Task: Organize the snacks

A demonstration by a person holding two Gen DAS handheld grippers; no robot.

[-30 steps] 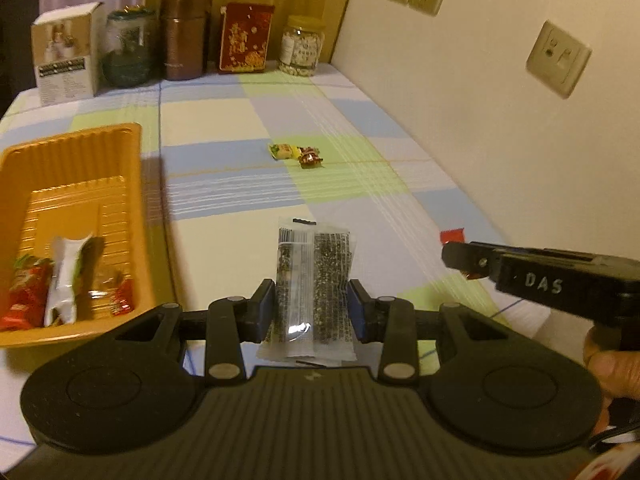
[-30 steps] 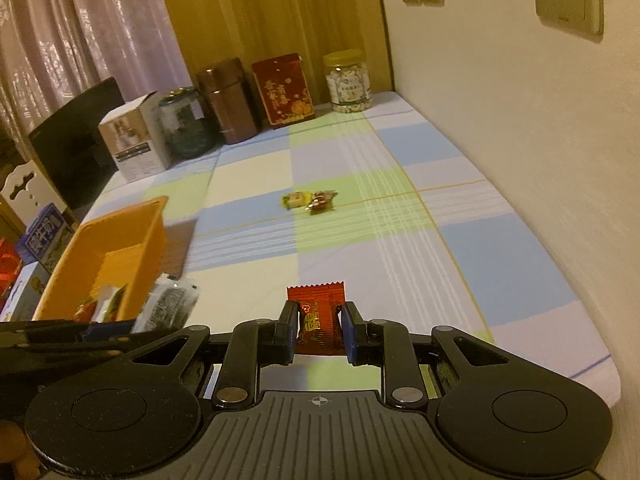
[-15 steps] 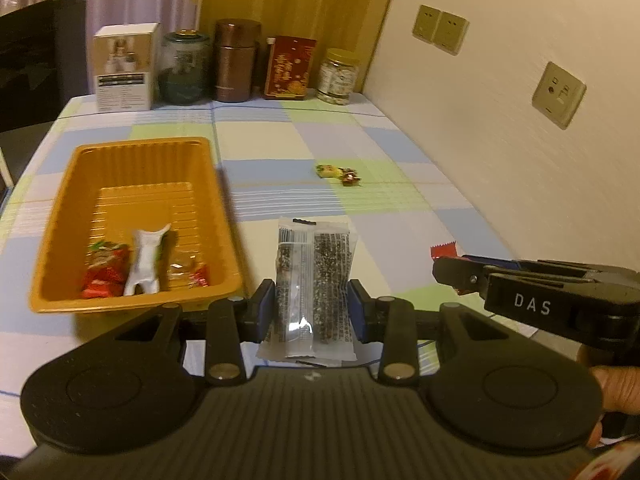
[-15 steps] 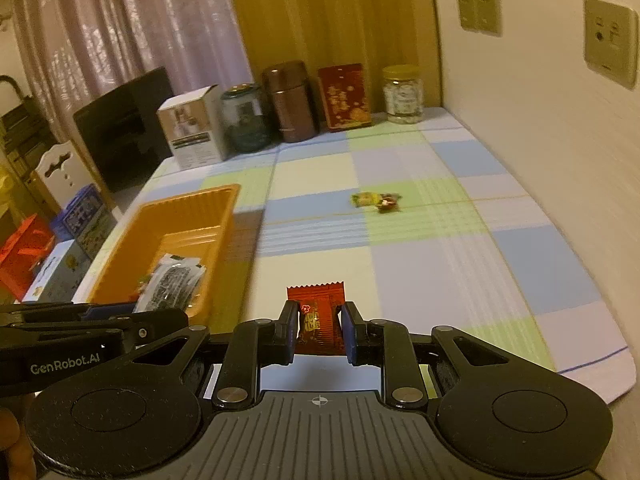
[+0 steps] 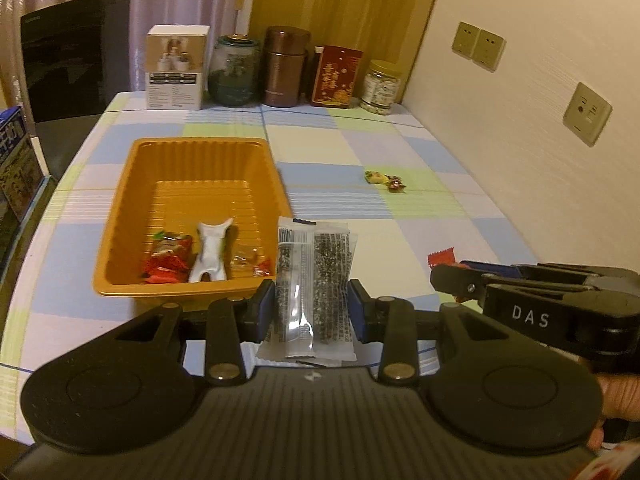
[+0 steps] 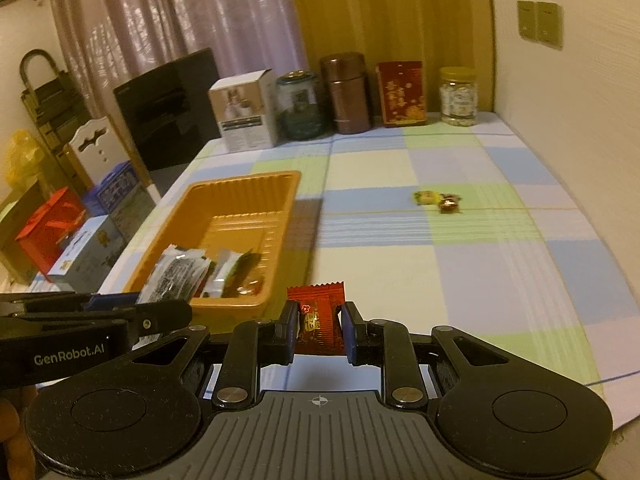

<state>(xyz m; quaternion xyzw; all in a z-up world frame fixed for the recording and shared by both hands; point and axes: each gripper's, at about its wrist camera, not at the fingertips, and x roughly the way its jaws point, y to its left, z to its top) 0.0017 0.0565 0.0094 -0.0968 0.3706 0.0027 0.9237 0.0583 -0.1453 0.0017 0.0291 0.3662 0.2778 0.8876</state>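
The left tongs (image 5: pixel 312 312) are gripping a clear seaweed packet (image 5: pixel 314 284) just near the orange tray (image 5: pixel 120 280); the right tongs (image 6: pixel 319 332) are pinching a red candy (image 6: pixel 319 322). Both should be carrying farther over the tray's near rim before releasing, left first, keeping apart.

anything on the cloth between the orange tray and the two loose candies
No: in both wrist views only bare checked tablecloth lies between the orange tray and the two loose candies.

right hand-held gripper (image 6: pixel 319 330) — clamping red snack packet (image 6: pixel 319 320)
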